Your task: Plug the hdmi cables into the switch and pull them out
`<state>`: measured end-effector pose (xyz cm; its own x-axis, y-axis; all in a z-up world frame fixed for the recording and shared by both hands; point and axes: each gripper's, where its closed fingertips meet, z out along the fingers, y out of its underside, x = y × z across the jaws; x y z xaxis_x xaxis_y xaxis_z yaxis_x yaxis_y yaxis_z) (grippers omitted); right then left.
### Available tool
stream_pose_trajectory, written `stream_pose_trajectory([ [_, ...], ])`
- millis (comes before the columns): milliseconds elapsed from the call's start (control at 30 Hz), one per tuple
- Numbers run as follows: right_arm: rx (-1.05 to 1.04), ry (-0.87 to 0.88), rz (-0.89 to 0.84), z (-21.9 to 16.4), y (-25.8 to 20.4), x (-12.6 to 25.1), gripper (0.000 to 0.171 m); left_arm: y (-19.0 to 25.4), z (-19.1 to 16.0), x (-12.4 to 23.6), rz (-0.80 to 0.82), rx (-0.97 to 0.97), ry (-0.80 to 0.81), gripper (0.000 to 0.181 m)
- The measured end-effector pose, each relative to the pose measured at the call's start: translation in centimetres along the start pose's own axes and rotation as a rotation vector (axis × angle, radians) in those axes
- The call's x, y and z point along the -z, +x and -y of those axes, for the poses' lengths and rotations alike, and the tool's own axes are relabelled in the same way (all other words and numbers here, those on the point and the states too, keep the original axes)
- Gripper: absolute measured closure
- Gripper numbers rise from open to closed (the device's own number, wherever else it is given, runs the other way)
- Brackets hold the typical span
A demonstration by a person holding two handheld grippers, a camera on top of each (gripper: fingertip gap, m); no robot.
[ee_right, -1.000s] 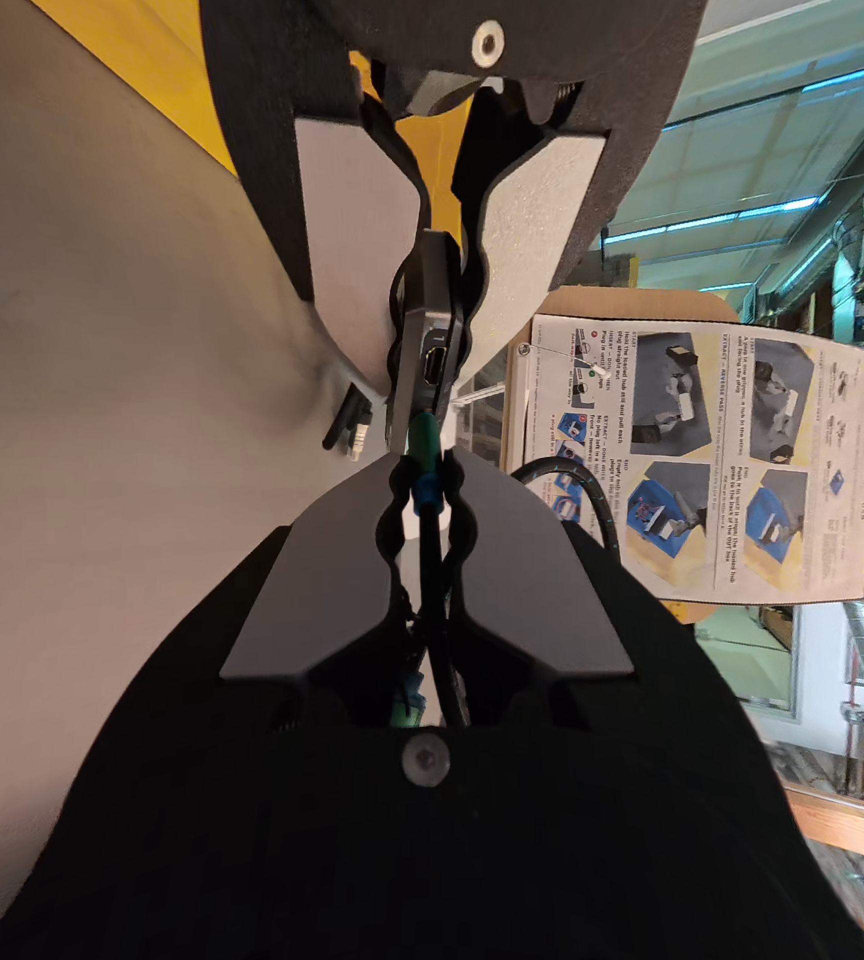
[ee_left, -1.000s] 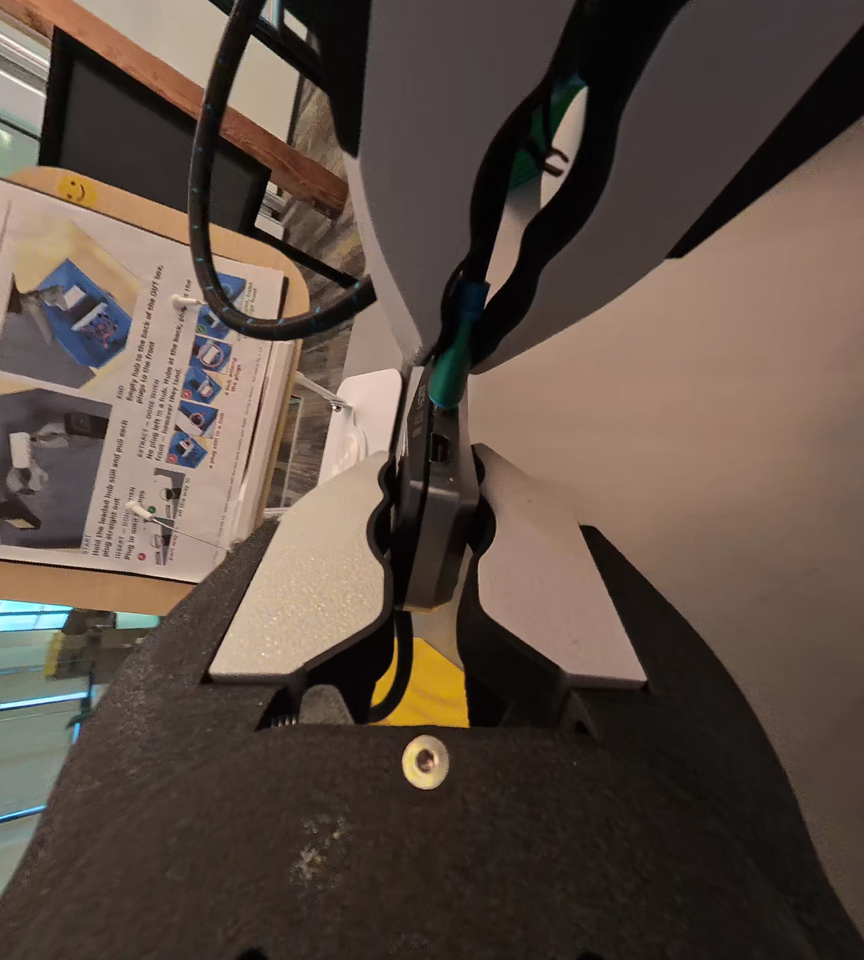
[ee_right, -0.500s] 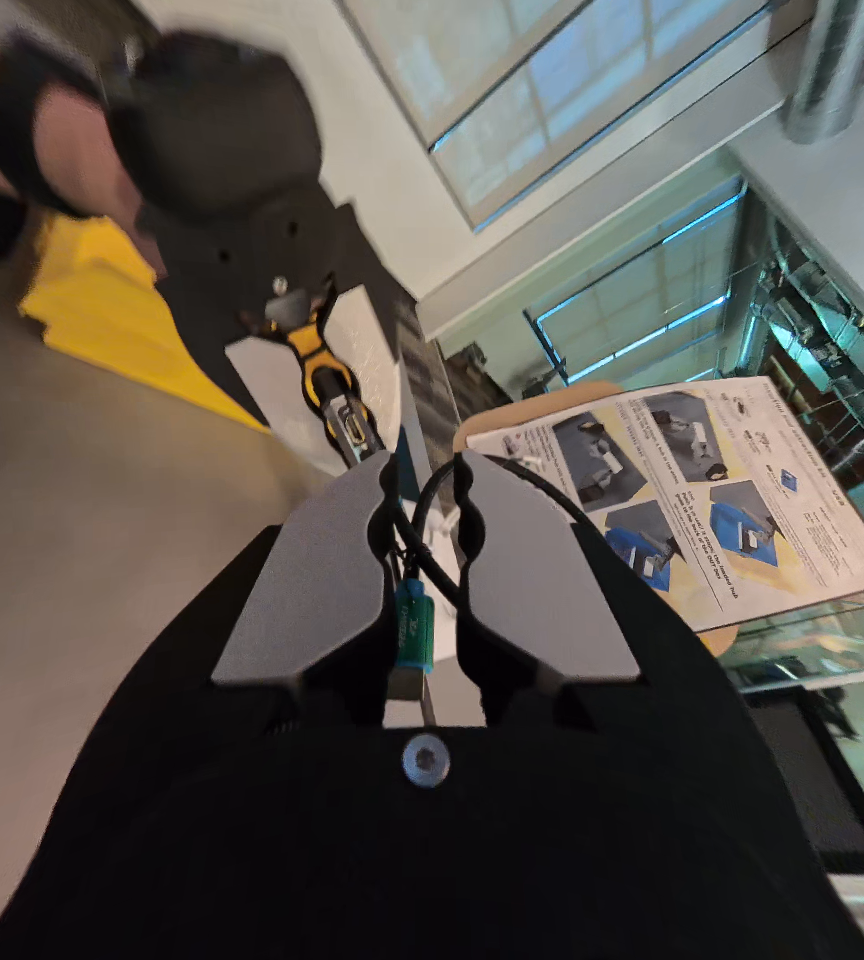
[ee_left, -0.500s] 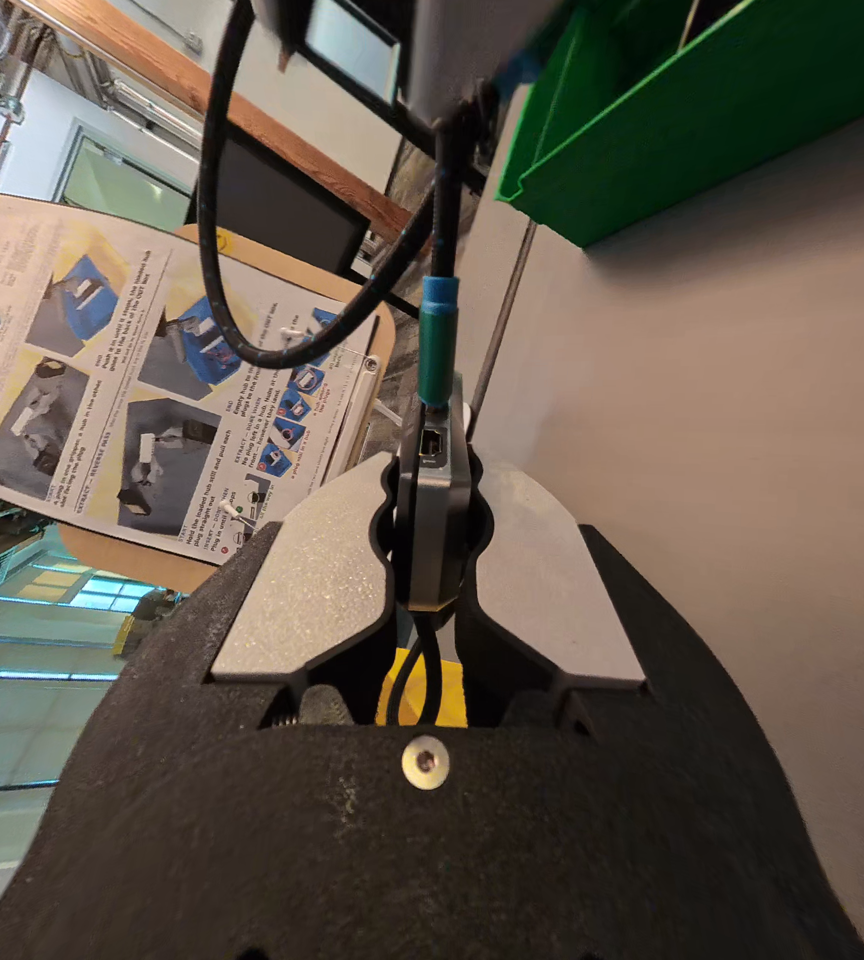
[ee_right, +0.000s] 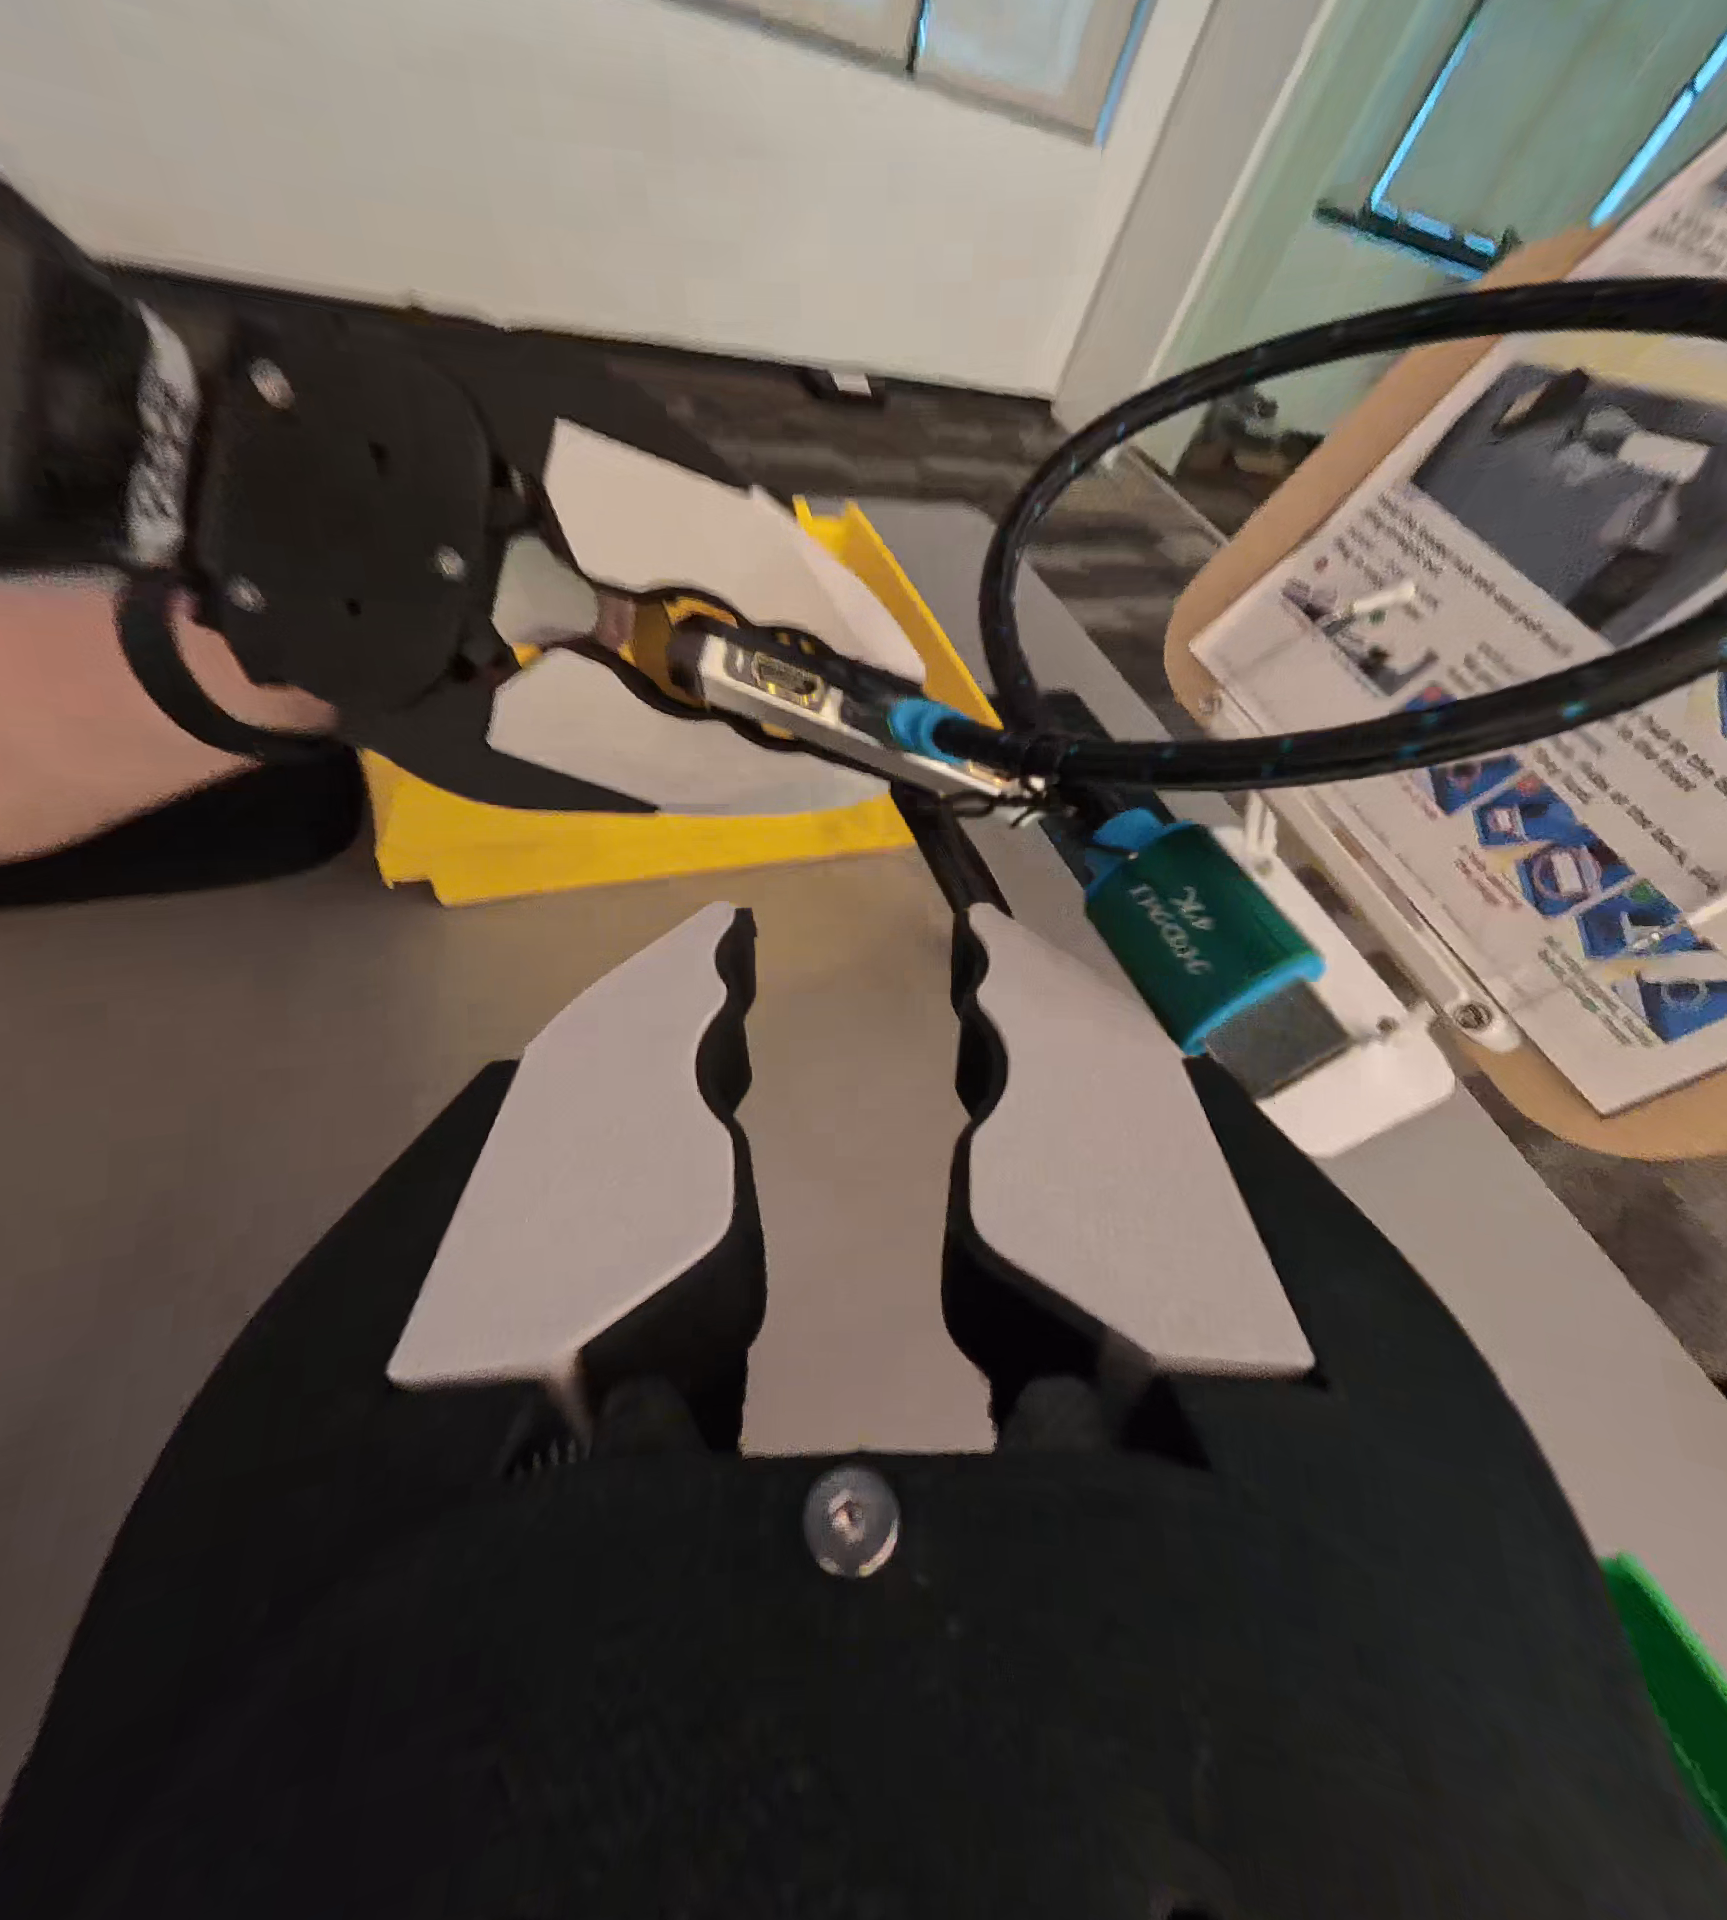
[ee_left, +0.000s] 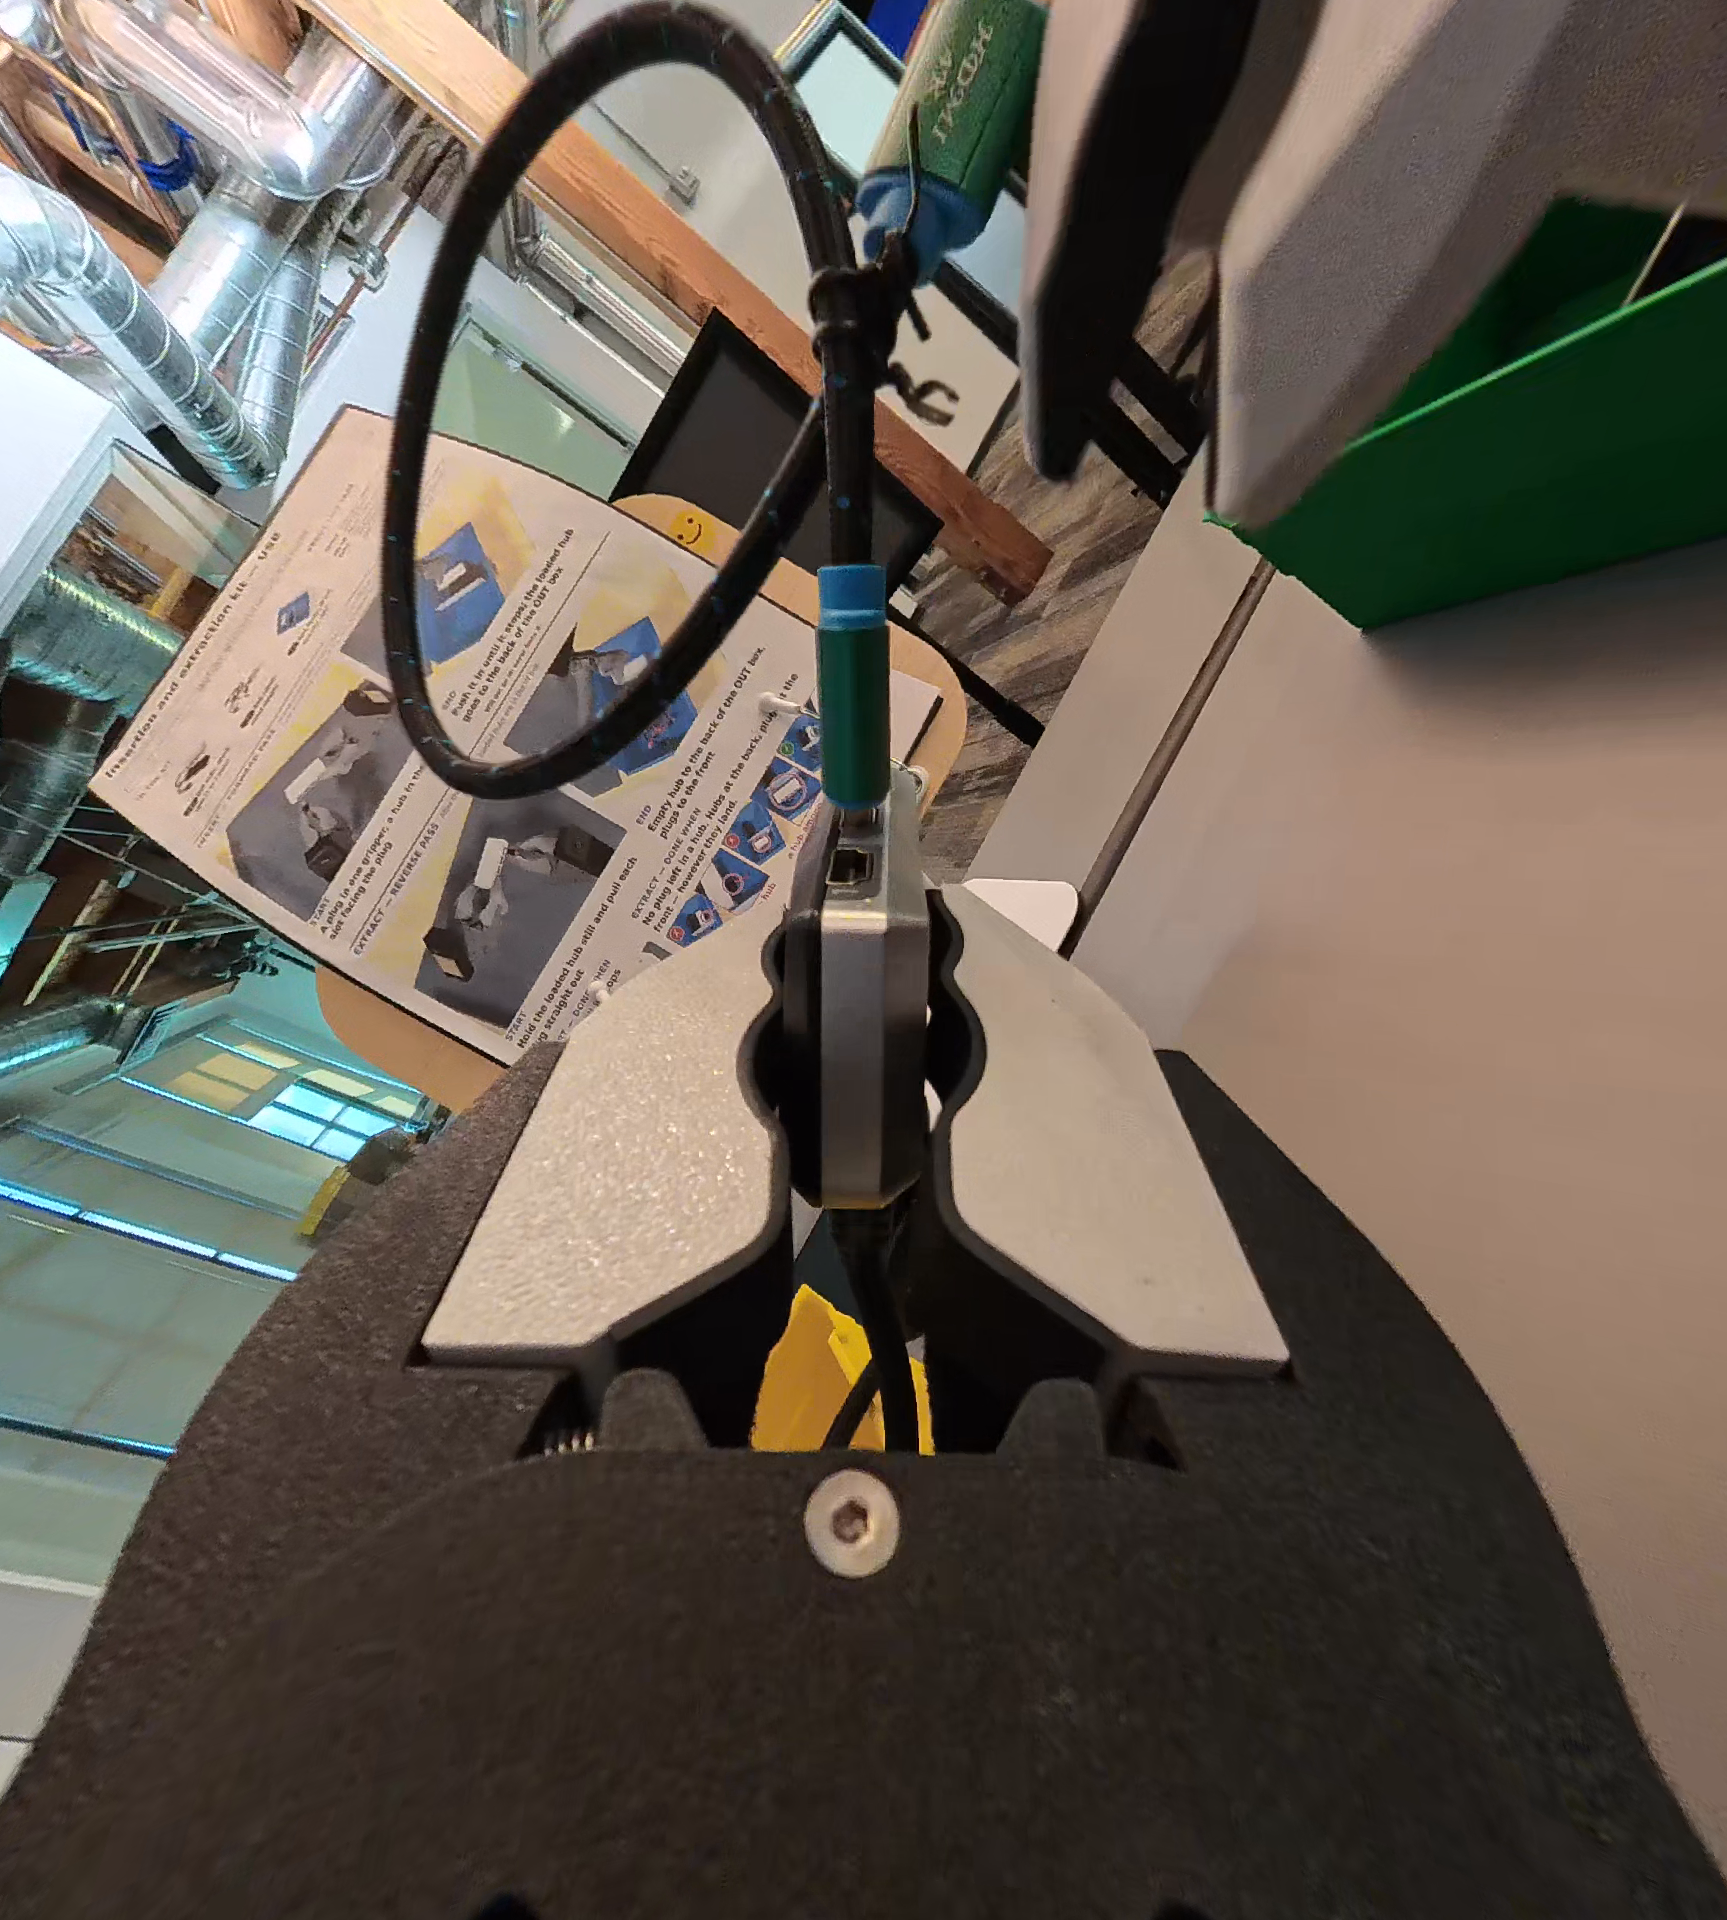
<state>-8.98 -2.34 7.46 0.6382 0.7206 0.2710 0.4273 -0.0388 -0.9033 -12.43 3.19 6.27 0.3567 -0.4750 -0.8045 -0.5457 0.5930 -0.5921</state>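
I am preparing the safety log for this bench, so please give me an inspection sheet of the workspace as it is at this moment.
Surface: grey table, bare in front of the right gripper.
Job's things: switch clamped edge-on; one green plug is seated in it, the port beside it empty. The free plug hangs loose above the table.
Clutter: yellow bin and green bin on the table.
Grippers: left gripper shut on the switch; right gripper open, empty.
Cables: black braided cable curls in one loop, tied near the free plug.
Surroundings: instruction sheet on a board, silver ducts, windows.
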Motion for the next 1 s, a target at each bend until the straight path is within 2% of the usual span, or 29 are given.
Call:
stream_pose_trajectory([
  [100,0.004,-0.062,0.017,-1.1,-0.6,-0.9,0.139,0.0,0.2,0.1,-0.003,0.016,0.013,0.159],
  [267,-0.095,0.143,-0.069,1.1,0.1,-2.0,0.135,0.1,0.8,0.3,0.001,0.011,0.032,0.160],
  [367,-0.106,0.200,-0.132,1.8,0.6,-1.6,0.135,0.5,1.1,0.3,0.001,-0.014,0.047,0.160],
  [833,-0.267,0.168,-0.006,1.2,-0.1,-2.0,0.146,1.7,2.2,0.7,-0.015,-0.103,0.123,0.160],
  [1000,-0.300,0.155,-0.019,0.7,0.0,-2.2,0.147,2.1,2.1,0.6,0.008,-0.169,0.105,0.159],
])
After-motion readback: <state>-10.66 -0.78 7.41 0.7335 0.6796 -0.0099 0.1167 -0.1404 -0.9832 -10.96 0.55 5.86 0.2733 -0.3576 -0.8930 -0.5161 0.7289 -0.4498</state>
